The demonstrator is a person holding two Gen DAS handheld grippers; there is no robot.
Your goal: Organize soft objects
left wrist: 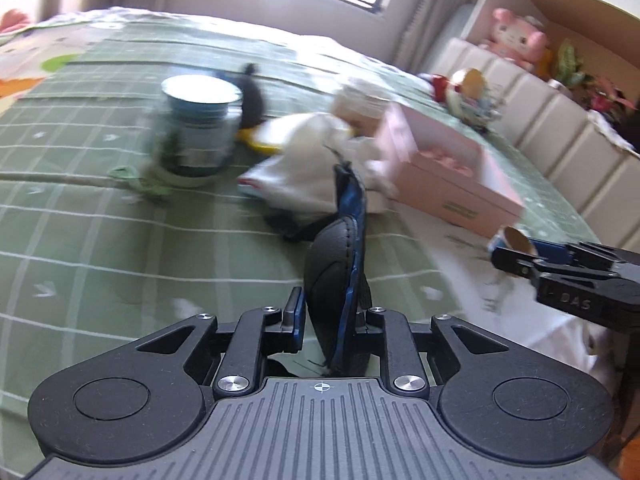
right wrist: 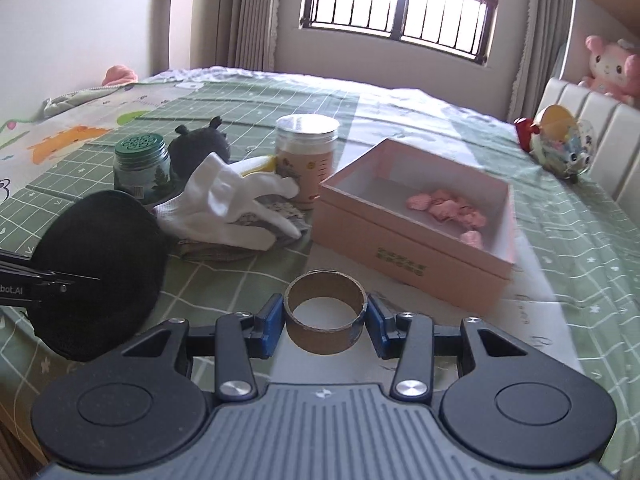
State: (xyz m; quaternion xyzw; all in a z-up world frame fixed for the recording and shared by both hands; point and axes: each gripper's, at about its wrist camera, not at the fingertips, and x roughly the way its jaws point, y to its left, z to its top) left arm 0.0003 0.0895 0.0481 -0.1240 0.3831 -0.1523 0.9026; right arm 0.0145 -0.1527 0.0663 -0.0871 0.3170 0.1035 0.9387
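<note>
My left gripper (left wrist: 332,316) is shut on a black soft pad with a blue edge (left wrist: 334,280), held upright above the bed; it shows as a dark disc in the right wrist view (right wrist: 100,268). My right gripper (right wrist: 324,320) is shut on a cardboard tape ring (right wrist: 325,316), also seen at the right in the left wrist view (left wrist: 516,240). A white glove (right wrist: 236,208) lies on folded cloth left of an open pink box (right wrist: 408,256) that holds pink soft pieces (right wrist: 448,210).
On the green checked bedspread (right wrist: 560,240) stand a green-lidded jar (right wrist: 140,168), a clear-lidded canister (right wrist: 306,160) and a dark plush (right wrist: 200,146). A round toy (right wrist: 560,144) lies by the padded headboard (right wrist: 600,128). A pink plush (right wrist: 612,64) sits on the shelf.
</note>
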